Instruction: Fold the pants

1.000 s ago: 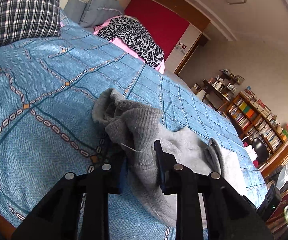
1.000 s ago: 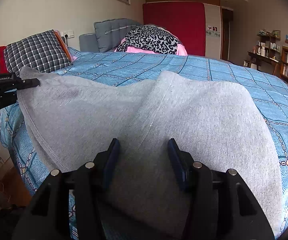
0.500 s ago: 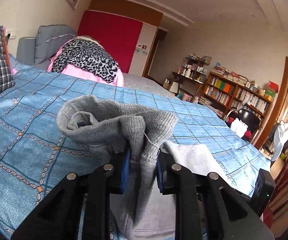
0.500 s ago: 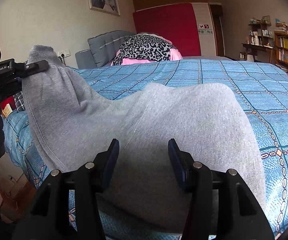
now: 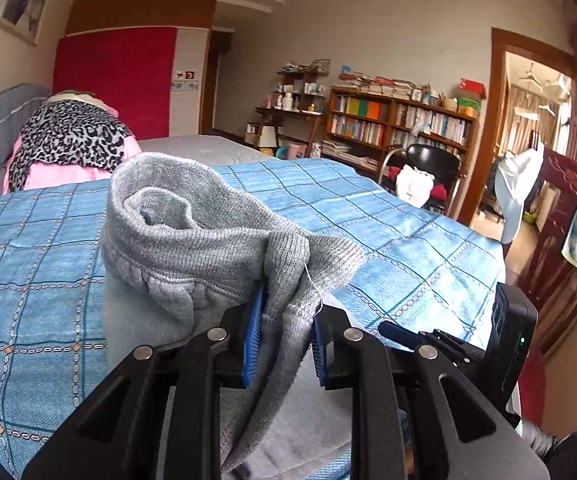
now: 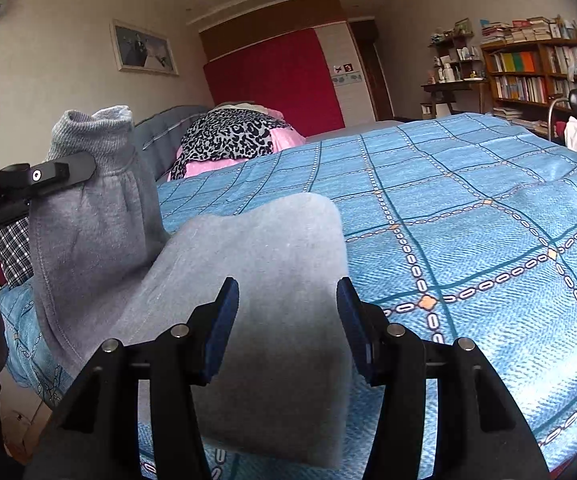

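Observation:
Grey sweatpants (image 6: 272, 248) lie on a bed with a blue patterned spread (image 6: 468, 208). My left gripper (image 5: 284, 332) is shut on the ribbed end of the pants (image 5: 192, 232) and holds it up in a bunch above the bed. In the right wrist view that raised end (image 6: 88, 208) hangs at the left from a left finger (image 6: 60, 172). My right gripper (image 6: 288, 320) has the other part of the pants filling the gap between its pads. The cloth's near edge there hangs off the spread.
A leopard-print cloth on pink bedding (image 5: 68, 140) lies at the head of the bed, with a plaid pillow (image 6: 12, 248) at the left. Bookshelves (image 5: 396, 124), a black chair (image 5: 432, 164) and a doorway (image 5: 536, 120) stand beyond the bed's far side.
The left gripper has lifted the ribbed end off the bed and rolled level while swinging right. The pants now hang from it. The right gripper shifted sideways, the cloth still between its pads.

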